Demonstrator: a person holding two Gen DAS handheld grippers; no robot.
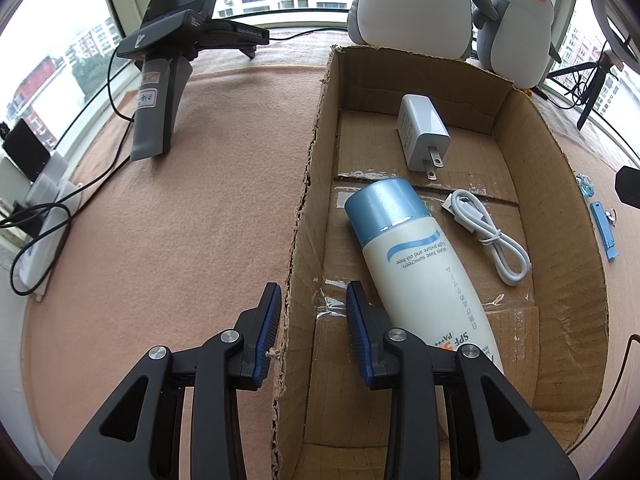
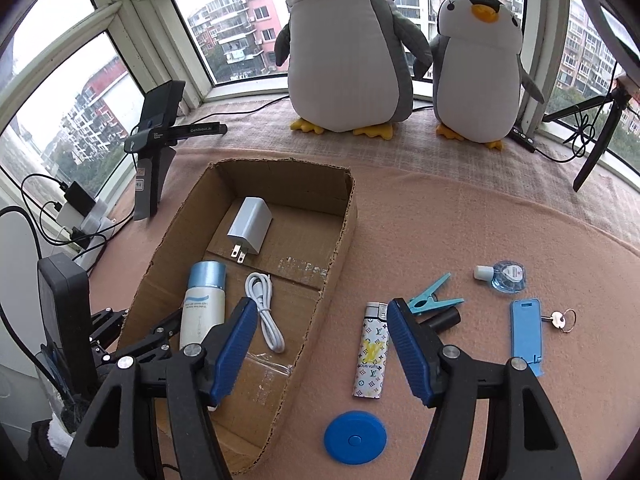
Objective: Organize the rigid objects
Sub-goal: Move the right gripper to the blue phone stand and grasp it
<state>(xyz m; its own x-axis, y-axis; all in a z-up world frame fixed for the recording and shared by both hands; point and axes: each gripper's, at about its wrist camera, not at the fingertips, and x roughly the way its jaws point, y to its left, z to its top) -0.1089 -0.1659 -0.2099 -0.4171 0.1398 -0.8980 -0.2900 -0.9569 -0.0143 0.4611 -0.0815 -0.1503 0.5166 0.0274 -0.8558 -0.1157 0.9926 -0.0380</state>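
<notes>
- Left gripper (image 1: pixel 313 330) straddles the torn left wall of the cardboard box (image 1: pixel 560 216), closed as far as it goes, one ribbed blue pad on each side of the wall.
- Right gripper (image 2: pixel 322 346) hangs partly open and empty above the box's right wall.
- In the box: smooth sunscreen bottle (image 1: pixel 424 276) lying lengthwise, blue cap toward the far end; coiled white cable (image 1: pixel 490 236); boxy white charger (image 1: pixel 422 136), prongs toward the camera.
- On the pink felt: patterned lighter (image 2: pixel 371 356), blue disc (image 2: pixel 355 436), clothespin (image 2: pixel 430 300).

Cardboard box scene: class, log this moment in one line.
left gripper: shut on cardboard box wall | right gripper: open, empty | lighter: outside
</notes>
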